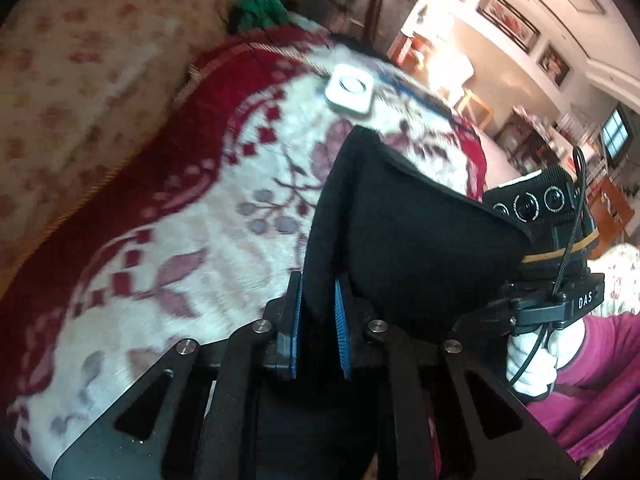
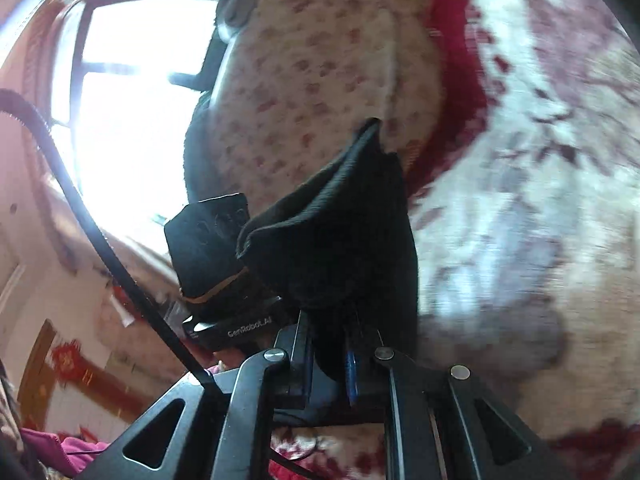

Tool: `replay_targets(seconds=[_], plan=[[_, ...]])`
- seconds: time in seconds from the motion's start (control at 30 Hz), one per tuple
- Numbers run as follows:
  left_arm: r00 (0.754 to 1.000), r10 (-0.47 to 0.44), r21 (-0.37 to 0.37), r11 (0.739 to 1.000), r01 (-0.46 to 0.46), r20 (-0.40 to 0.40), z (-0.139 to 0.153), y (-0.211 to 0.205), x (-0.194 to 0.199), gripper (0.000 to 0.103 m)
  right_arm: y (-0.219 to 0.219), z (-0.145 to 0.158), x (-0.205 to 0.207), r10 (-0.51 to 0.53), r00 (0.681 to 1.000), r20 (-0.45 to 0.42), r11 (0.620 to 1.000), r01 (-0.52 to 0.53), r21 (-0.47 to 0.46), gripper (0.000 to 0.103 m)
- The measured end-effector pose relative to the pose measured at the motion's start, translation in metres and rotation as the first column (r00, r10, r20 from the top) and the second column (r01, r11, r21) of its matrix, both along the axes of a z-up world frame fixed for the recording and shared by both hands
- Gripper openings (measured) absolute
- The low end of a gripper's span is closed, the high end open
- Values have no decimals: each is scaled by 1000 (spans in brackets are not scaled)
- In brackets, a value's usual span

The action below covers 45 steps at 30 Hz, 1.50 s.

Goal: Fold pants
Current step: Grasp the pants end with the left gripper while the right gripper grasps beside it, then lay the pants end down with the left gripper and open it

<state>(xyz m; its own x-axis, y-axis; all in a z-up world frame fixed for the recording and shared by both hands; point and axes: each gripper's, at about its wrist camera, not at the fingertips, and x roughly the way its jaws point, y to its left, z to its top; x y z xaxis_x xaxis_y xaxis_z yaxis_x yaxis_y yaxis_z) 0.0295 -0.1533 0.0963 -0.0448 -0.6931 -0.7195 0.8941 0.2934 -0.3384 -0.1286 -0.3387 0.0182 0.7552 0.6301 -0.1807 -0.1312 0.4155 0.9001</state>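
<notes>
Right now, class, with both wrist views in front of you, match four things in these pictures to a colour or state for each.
Things:
1. pants
2. blanket
3. small square dish
4. left hand-held gripper

Colour or state:
A. red and white, flower pattern
B. white, lying on the blanket
C. black, lifted off the blanket
D. shut on cloth

Pairs: 1-C, 2-A, 3-B, 4-D. The right hand-held gripper is likewise shut on the pants.

Left gripper (image 1: 318, 320) and right gripper (image 2: 330, 344), both raised, jaws clamped on cloth
</notes>
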Motion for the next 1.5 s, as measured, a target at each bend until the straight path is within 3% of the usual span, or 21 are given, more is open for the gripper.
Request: replay_targets(seconds=[0.2,0.33,0.43,0.57,0.63,0.7,0.77,0.83,0.93,1.13,1.33,1.4,1.5], plan=[[986,163,-42,986,-164,-20,10,80,7,14,65,30,22,182,982,56,981,-177,-78,12],[950,306,-26,951,-308,-65,-5,140,14,14,113,24,40,293,955,37,953,-289,-95,12],[897,432,5,901,-433,-96,-23,188,15,14,150,11,54,372,928,6,923,-370,-103,12],[796,585,54,810,-584,-156,-47,251,12,14,194,-24,76,443,892,-93,885,-452,-117,12],[766,622,46,780,-624,-165,-49,270,8,14,214,-40,81,470,872,-137,862,-487,-143,12],[750,642,34,763,-646,-161,-46,279,2,14,224,-39,82,456,879,-143,855,-477,-205,14],[736,657,16,748,-664,-163,-40,283,-1,14,231,-34,82,475,869,-136,846,-494,-201,32],[736,656,-13,745,-667,-166,-33,283,-5,14,232,-29,87,500,854,-144,839,-519,-165,42],[744,648,-57,746,-663,-164,-21,276,-13,14,229,-25,87,503,848,-169,839,-526,-142,44],[784,601,-83,783,-616,-155,-11,260,-39,14,193,-7,73,417,899,-132,888,-434,-154,43],[814,577,-17,815,-579,-65,-22,226,-65,14,163,-3,68,330,934,-134,921,-350,-171,44],[810,586,21,810,-586,-25,-34,218,-71,14,157,-2,66,314,941,-125,928,-332,-168,44],[794,607,91,793,-602,-41,-55,214,-68,14,151,3,59,285,951,-121,925,-306,-227,44]])
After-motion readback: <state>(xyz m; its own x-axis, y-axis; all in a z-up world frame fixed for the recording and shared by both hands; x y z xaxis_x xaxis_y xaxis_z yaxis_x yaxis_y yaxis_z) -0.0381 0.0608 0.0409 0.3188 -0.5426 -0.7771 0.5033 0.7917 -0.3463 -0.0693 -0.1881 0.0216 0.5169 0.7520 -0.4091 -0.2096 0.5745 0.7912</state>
